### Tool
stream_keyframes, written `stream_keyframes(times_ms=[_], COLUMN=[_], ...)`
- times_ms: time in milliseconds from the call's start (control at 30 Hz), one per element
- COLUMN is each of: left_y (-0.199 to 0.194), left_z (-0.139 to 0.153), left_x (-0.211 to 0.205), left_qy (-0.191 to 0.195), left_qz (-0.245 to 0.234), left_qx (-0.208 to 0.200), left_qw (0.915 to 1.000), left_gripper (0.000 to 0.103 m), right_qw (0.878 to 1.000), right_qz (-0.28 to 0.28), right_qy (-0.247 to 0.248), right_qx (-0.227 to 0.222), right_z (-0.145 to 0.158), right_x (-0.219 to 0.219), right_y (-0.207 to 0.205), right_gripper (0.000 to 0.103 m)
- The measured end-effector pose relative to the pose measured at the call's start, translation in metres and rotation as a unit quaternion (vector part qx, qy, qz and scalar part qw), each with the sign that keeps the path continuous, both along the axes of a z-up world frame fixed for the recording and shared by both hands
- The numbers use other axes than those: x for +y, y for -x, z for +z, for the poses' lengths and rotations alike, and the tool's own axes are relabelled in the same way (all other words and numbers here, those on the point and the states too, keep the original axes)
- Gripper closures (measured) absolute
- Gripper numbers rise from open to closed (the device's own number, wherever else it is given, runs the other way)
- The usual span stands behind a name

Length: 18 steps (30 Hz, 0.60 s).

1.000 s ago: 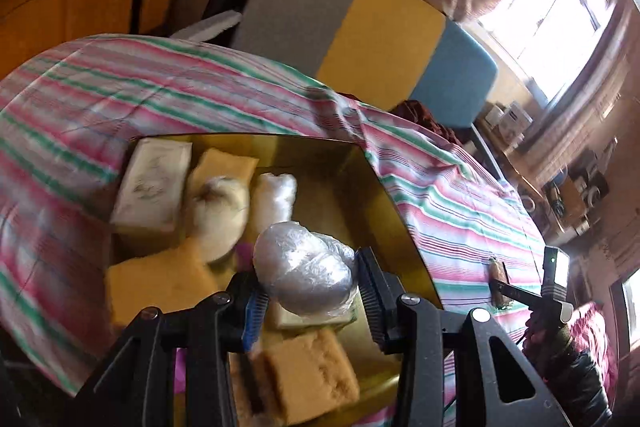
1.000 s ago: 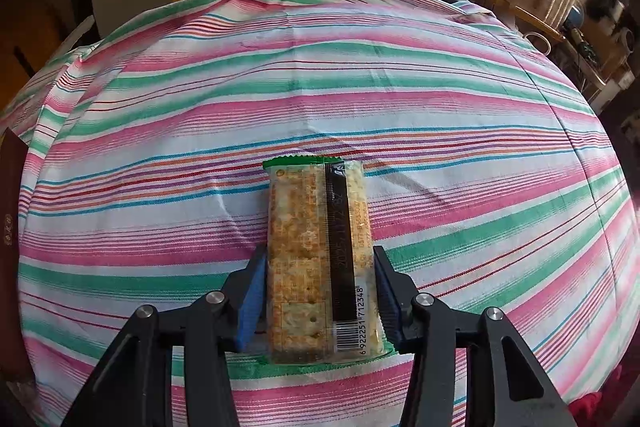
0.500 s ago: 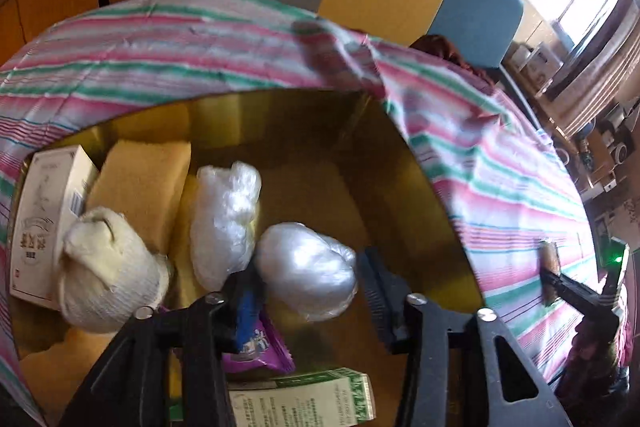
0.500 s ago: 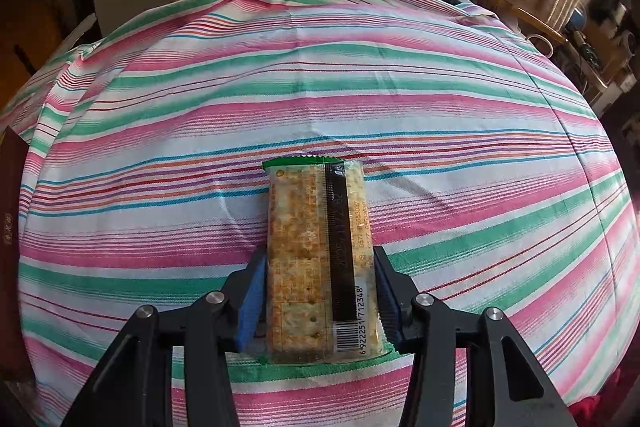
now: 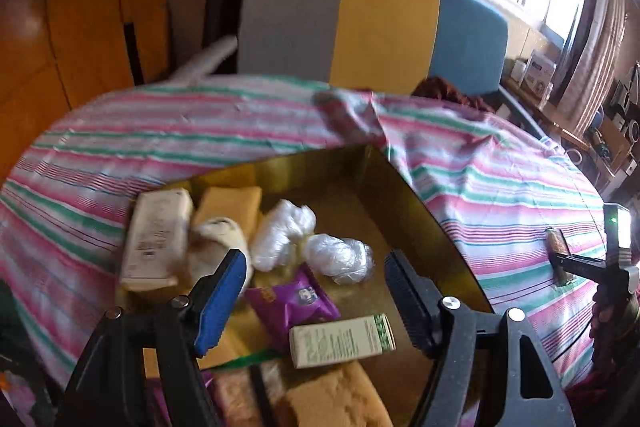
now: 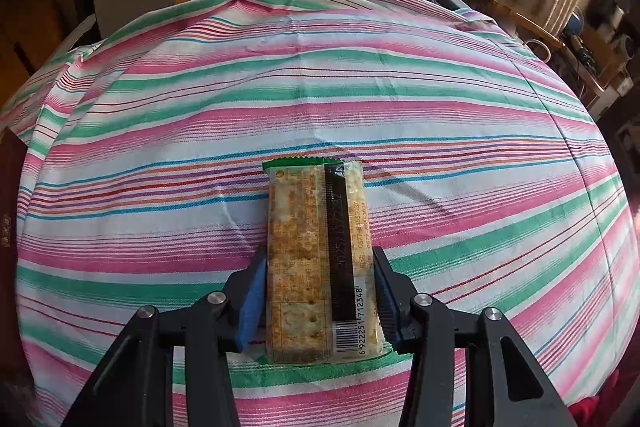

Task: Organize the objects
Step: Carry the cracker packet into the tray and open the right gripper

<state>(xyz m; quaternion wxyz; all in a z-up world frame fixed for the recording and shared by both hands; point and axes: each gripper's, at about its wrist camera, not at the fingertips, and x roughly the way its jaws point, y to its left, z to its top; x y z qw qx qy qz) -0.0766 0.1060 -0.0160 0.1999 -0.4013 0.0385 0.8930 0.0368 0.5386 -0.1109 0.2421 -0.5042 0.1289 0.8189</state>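
In the left wrist view a gold-lined box (image 5: 420,203) sits on the striped cloth. A clear plastic-wrapped ball (image 5: 338,259) lies loose on the box floor. My left gripper (image 5: 316,267) hovers above it, jaws opening wide, pads touching nothing. In the right wrist view my right gripper (image 6: 319,259) is shut on the near end of a cracker pack (image 6: 316,247) that rests lengthwise on the cloth. That gripper (image 5: 576,263) and its pack (image 5: 558,255) also show at the far right of the left wrist view.
The box also holds a white carton (image 5: 154,239), yellow sponges (image 5: 230,205), a cream roll (image 5: 218,243), a second plastic bundle (image 5: 284,231), a purple packet (image 5: 294,299) and a green-white carton (image 5: 340,345). A grey, yellow and blue chair back (image 5: 380,27) stands behind the table.
My left gripper let go of the plastic-wrapped ball, spread its jaws and drew back; the ball now lies in the box. The right gripper and cracker pack have not moved.
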Motion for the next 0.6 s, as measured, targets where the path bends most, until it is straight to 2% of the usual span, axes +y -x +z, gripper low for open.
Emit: stream_keyframes(times_ms=[133,300,433,600], left_y=[-0.017,-0.029,-0.033,-0.036], left_z=[0.014,0.019,0.015,0.01], left_x=[-0.015,-0.031,-0.041,-0.054], left_qy=[0.001,-0.001,-0.007,-0.012], left_qz=[0.013,0.027,0.036,0.045], left_qx=[0.025,0.036,0.03,0.022], left_qw=[0.9996,0.999,0.9989,0.9987], left_gripper=[0.03,0.03,0.03,0.03], right_qw=[0.999,0.995,0.987,0.97], right_qz=[0.025,0.055,0.114,0.207], right_qy=[0.025,0.06,0.074,0.076], right_qx=[0.018,0.055,0.082,0.106], right_z=[0.005,0.025,0.053,0.087], right_x=[-0.014,-0.047,-0.099,-0.179], right_y=[0.004,0.014,0.035,0.074], right_gripper=[0.054,0.054,0.054,0.054])
